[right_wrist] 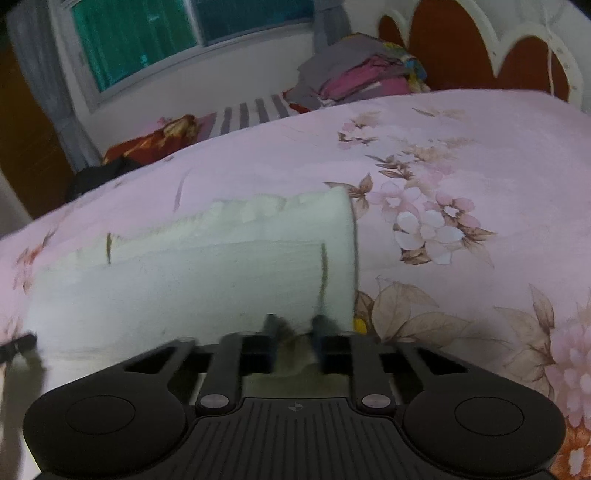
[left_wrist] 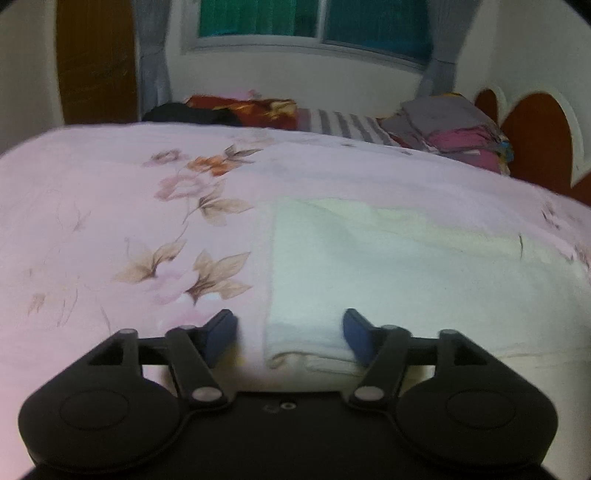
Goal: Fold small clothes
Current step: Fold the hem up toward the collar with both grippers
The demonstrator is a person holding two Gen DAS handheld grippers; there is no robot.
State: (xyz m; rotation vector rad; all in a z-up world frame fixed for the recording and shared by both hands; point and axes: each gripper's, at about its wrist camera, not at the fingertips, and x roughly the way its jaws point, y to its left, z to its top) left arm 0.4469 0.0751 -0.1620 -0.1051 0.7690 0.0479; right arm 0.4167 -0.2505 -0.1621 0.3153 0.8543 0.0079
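Observation:
A white cloth (left_wrist: pixel 388 266) lies folded flat on the pink floral bedsheet (left_wrist: pixel 110 206). My left gripper (left_wrist: pixel 290 338) is open at the cloth's near left corner. The folded edge sits between its blue pads, and the right pad (left_wrist: pixel 356 338) lies against the cloth. In the right wrist view the same cloth (right_wrist: pixel 192 280) shows a thin dark stripe near its right end. My right gripper (right_wrist: pixel 295 334) is at the near right edge, blurred, with its fingers close together and a bunched bit of cloth pinched between them.
At the far side of the bed lie a pile of grey and magenta clothes (left_wrist: pixel 461 129), a striped fabric (left_wrist: pixel 343 123), a red patterned cloth (left_wrist: pixel 255 105) and a black garment (left_wrist: pixel 184 112). A red headboard (left_wrist: pixel 535 140) stands to the right. A window (left_wrist: pixel 314 18) is behind.

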